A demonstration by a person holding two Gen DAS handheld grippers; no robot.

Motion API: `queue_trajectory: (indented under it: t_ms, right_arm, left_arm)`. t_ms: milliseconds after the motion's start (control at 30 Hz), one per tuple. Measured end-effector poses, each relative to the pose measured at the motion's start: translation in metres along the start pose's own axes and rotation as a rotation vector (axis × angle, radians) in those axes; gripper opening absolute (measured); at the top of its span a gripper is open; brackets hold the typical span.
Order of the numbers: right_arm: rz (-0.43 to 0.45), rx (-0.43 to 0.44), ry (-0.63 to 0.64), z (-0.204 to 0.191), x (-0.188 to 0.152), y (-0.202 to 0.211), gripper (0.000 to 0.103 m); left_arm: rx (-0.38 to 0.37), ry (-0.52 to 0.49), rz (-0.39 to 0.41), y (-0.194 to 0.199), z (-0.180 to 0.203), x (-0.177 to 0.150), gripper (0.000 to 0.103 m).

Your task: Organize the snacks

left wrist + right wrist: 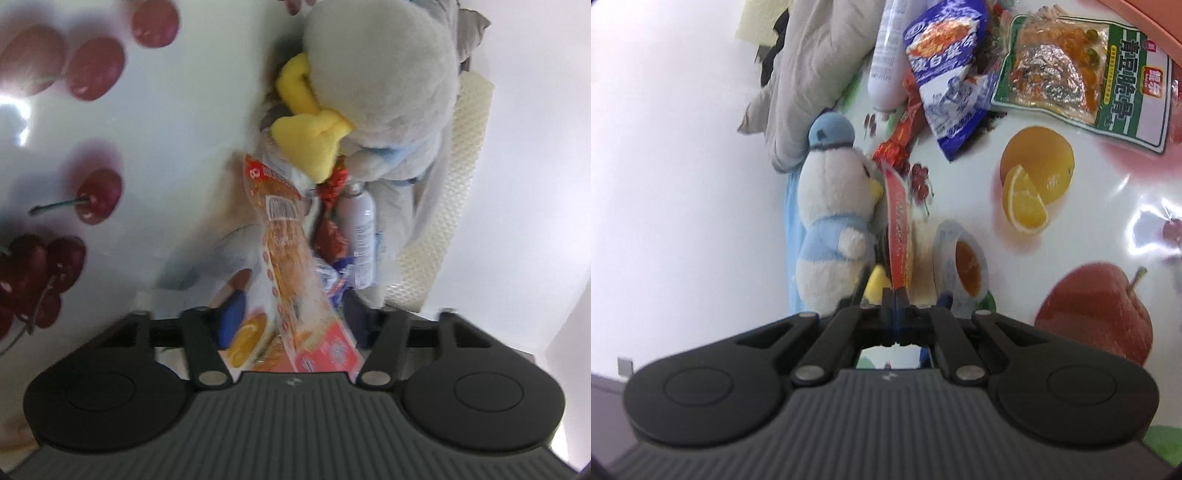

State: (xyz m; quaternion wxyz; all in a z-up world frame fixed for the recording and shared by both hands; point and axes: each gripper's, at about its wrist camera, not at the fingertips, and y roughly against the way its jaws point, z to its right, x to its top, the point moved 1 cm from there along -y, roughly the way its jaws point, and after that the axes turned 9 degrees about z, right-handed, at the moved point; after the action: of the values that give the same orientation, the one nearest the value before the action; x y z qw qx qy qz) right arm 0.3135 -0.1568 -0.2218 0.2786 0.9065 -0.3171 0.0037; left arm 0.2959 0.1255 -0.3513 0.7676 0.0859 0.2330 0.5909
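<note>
right tongs (pixel 894 295) pinched on orange-red snack packet (pixel 898 225) edge — light, crinkly, slippery | left tongs (pixel 291 325) half-open around it, grip unclear

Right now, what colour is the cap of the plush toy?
Light blue. The cap on the plush toy shows best in the right wrist view.

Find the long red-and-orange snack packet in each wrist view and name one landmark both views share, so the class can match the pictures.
Left wrist view: the red-and-orange snack packet runs up the centre, from between the left gripper's jaws toward the plush.
Right wrist view: the same packet, seen edge-on at centre, pinched by the shut right gripper.
Shared landmark: the plush penguin, beside the packet's far end.
</note>
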Motion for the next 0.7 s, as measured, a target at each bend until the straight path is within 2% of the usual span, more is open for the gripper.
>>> queue_trajectory:
  t_ms: [33,100,200,333,367,400,467,500,600,700]
  right_arm:
    - [0.000,-0.013,0.026,-0.001,0.000,0.002,0.003]
    - [0.003,-0.054,0.100,-0.004,0.002,0.007,0.006]
    - [0.009,-0.124,0.207,-0.006,0.004,0.015,0.007]
    - [0.014,-0.201,0.372,-0.009,0.008,0.026,0.009]
    - [0.030,-0.214,0.423,-0.011,0.010,0.028,0.013]
    - [0.051,-0.242,0.478,-0.013,0.011,0.029,0.027]
    - [0.104,-0.300,0.568,-0.017,0.013,0.027,0.046]
    - [0.124,-0.310,0.595,-0.018,0.016,0.025,0.046]
    - [0.139,-0.311,0.576,-0.016,0.028,0.013,0.046]
    - [0.187,-0.389,0.691,-0.020,0.033,-0.009,0.046]
  left_arm:
    - [0.015,-0.008,-0.002,-0.001,-0.001,-0.001,0.045]
    - [0.037,-0.025,-0.003,-0.002,-0.005,-0.001,0.026]
    - [0.051,-0.054,0.020,0.002,-0.010,0.002,0.013]
    - [0.060,-0.123,0.054,0.011,-0.008,0.013,0.012]
    - [0.064,-0.146,0.060,0.013,-0.006,0.016,0.011]
    - [0.069,-0.167,0.065,0.016,-0.005,0.019,0.011]
    - [0.074,-0.197,0.067,0.019,-0.003,0.022,0.011]
    - [0.073,-0.204,0.068,0.020,-0.003,0.024,0.011]
    - [0.073,-0.221,0.072,0.023,-0.003,0.027,0.011]
    - [0.076,-0.236,0.073,0.028,-0.003,0.029,0.011]
